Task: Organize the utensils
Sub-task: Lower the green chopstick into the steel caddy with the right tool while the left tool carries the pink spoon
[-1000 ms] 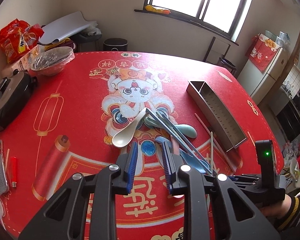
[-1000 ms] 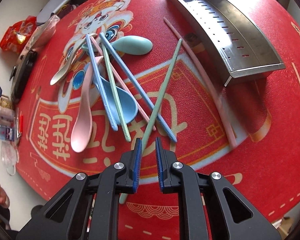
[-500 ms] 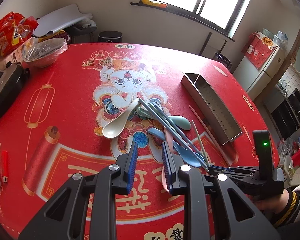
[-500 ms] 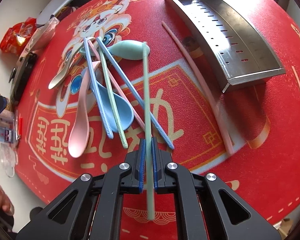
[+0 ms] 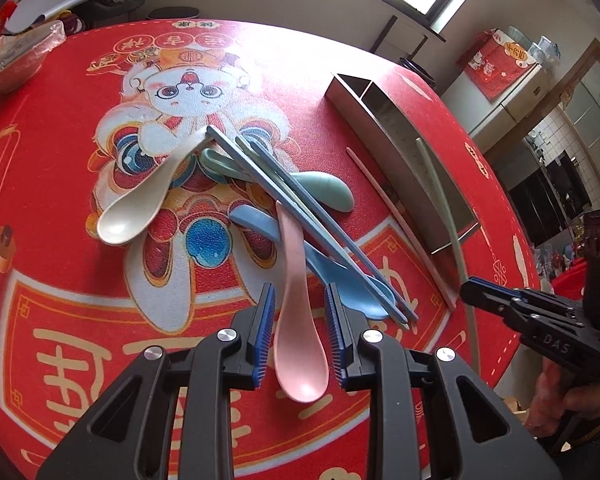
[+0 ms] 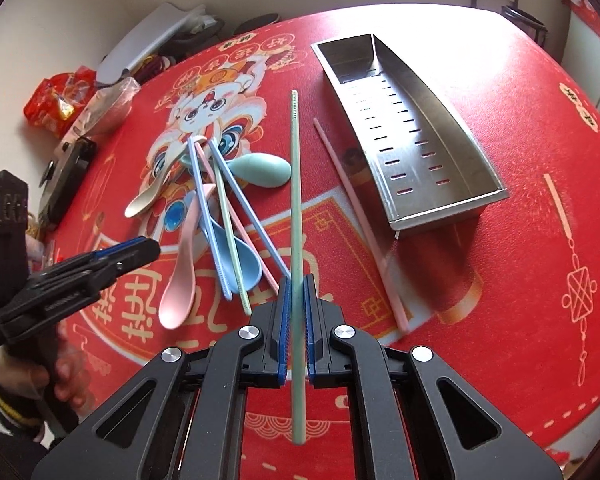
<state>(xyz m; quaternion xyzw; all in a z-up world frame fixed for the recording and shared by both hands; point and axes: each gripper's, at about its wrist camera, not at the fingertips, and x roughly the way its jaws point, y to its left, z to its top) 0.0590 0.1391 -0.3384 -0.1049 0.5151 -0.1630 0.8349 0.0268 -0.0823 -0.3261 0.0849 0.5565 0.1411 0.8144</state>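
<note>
My right gripper [image 6: 296,312] is shut on a green chopstick [image 6: 295,184] and holds it lifted above the red table; it also shows in the left wrist view [image 5: 444,200]. My left gripper [image 5: 300,332] is open, its fingers on either side of a pink spoon [image 5: 298,320] lying on the cloth. A pile of spoons and chopsticks [image 6: 224,204] lies mid-table: a cream spoon [image 5: 140,204], a green spoon [image 5: 320,188], a blue spoon [image 5: 332,272] and blue chopsticks [image 5: 300,216]. A steel utensil tray [image 6: 404,132] stands to the right, with a pink chopstick [image 6: 356,216] beside it.
A wrapped bowl [image 5: 16,56] and a red snack bag [image 6: 56,104] sit at the table's far left edge, with a black appliance [image 6: 66,176] near them. A fridge [image 5: 508,76] stands beyond the table's right side.
My right gripper closed on the green chopstick and lifted it off the cloth, swinging it to point forward. My left gripper moved down and forward over the pink spoon.
</note>
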